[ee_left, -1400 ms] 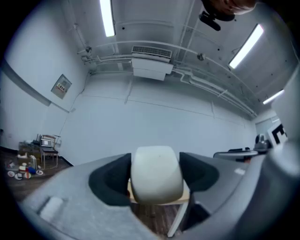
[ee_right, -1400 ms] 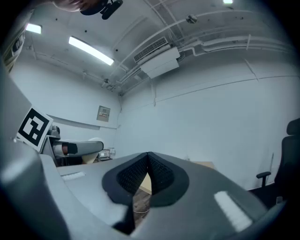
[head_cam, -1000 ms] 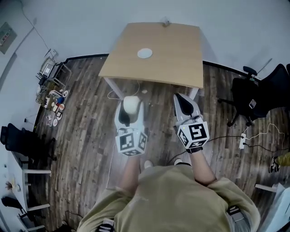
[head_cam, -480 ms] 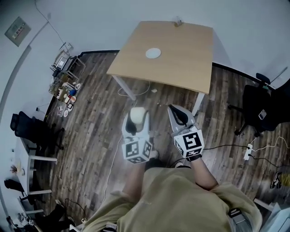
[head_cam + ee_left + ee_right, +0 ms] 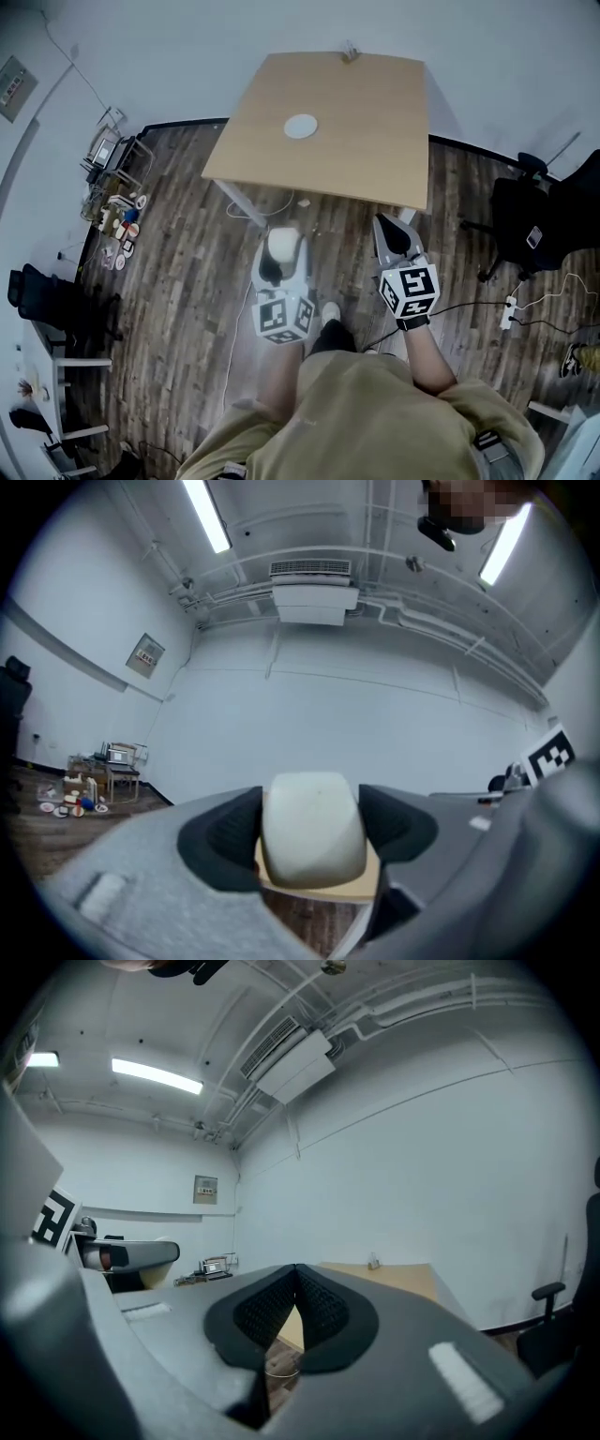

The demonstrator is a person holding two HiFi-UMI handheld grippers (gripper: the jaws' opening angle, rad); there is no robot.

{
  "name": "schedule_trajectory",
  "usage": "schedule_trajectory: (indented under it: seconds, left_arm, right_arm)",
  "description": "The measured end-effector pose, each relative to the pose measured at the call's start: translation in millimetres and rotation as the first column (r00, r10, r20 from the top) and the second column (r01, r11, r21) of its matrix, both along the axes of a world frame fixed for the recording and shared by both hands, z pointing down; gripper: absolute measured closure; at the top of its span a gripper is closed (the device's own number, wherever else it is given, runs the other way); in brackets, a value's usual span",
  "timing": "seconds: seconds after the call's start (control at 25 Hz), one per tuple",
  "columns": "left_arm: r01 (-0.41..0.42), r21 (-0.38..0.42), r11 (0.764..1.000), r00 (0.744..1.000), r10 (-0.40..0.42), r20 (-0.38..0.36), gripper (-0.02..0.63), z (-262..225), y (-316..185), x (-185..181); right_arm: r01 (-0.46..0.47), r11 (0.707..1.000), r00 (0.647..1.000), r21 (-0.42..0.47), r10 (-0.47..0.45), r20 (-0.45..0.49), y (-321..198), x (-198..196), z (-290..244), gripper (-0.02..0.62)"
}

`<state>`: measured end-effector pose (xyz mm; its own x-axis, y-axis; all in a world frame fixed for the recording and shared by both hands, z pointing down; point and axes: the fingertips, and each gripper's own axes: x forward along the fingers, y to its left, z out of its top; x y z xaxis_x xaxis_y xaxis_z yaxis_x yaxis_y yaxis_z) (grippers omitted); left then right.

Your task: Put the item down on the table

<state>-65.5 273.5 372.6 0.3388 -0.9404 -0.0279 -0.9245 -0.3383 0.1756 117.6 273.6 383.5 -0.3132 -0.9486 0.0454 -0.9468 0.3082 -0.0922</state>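
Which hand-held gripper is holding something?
The left hand-held gripper: its jaws squeeze a white rounded item. The right hand-held gripper has its jaws pressed together with nothing between them.

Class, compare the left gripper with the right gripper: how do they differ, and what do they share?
The left gripper is clamped on a pale rounded item, jaws apart; the right gripper has its jaws pressed together on nothing. The left gripper points straight ahead; the right gripper angles slightly inward. Both are held short of the table, over the wood floor.
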Motion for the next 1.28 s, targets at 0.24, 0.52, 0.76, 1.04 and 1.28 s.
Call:
schedule_trajectory:
  seconds: [0.24,0.52,0.76,1.04,1.28]
  left_arm:
    - [-0.072,0.06,0.996,0.997,0.073,-0.016,0.284,-20,-78,-5]
    - [-0.075,0.048,0.996,0.997,0.076,-0.026,0.284,-22,-154,-58]
    - [-0.072,0.011,0.997,0.997,0.072,-0.033,0.284,-7,-189,-83]
    - [-0.059,-0.008,0.998,0.998,0.059,-0.018,0.284,-1,-246,-72]
    - [-0.03,0.022,0.999,0.999,0.03,0.011,0.284,-19,-321,-43]
  right_arm:
    - [0.017,0.999,0.998,0.047,-0.014,-0.065,-74,-34,-33,0.59]
    - [0.045,0.999,0.999,0.027,-0.044,-0.03,-154,-92,-30,0.591]
    - [0.096,0.995,0.994,0.015,-0.095,-0.044,-185,-132,-19,0.591]
    - [0.095,0.995,0.995,0.019,-0.096,0.006,-251,-112,-15,0.591]
    - [0.156,0.987,0.987,0.033,-0.157,0.033,-327,-93,-18,0.591]
